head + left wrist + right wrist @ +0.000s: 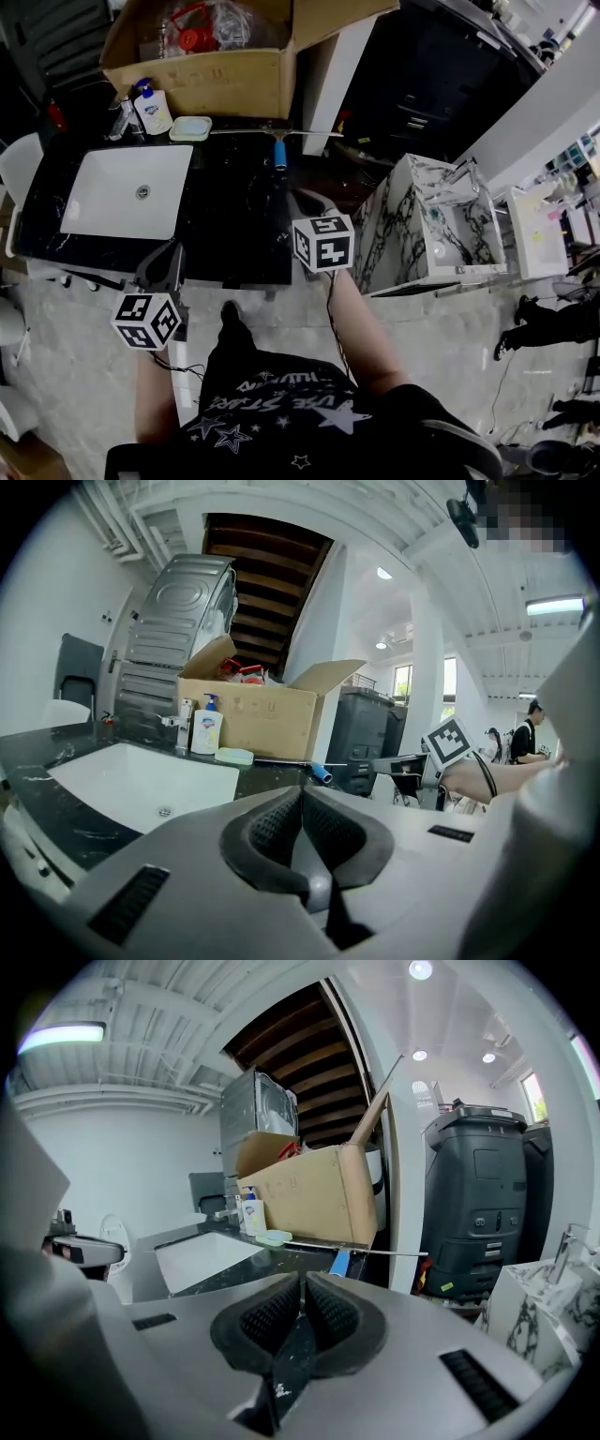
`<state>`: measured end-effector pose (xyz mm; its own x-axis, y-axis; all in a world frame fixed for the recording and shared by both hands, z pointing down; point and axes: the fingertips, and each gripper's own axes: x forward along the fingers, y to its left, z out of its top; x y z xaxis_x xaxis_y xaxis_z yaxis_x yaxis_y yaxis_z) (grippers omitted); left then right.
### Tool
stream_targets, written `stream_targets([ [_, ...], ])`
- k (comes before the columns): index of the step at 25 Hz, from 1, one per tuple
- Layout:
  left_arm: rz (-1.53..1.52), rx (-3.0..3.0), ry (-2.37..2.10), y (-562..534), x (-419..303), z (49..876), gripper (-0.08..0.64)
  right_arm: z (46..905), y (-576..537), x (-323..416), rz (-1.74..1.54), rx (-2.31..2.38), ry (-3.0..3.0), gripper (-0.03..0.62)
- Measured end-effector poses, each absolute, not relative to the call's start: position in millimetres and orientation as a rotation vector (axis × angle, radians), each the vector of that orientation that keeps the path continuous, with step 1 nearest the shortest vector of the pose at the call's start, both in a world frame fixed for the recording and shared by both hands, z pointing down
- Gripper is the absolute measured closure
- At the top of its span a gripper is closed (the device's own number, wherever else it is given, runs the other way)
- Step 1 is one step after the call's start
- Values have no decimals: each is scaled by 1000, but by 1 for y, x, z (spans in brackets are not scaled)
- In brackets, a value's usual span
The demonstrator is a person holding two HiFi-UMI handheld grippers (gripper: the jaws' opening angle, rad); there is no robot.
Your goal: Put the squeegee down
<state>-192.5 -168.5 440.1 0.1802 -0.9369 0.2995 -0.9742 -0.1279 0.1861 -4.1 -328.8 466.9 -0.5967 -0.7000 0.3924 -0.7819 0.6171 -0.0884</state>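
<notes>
On black stone counter (234, 216), one blue-handled squeegee (279, 153) lay flat; my left gripper (302, 803) and right gripper (302, 1290) were both pressed together, empty.

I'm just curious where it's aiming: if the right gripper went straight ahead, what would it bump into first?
Probably the squeegee, whose blue handle lies on the counter just ahead of the shut right gripper. It tilts slightly down, so it might touch the counter first; depth is unclear.
</notes>
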Motion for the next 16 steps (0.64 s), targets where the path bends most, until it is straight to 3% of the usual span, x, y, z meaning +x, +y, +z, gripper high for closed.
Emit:
stream_targets([
  [16,137,2149,-1814,-69,-104,443,540,472,-211,71,352,1121,-2562,537],
])
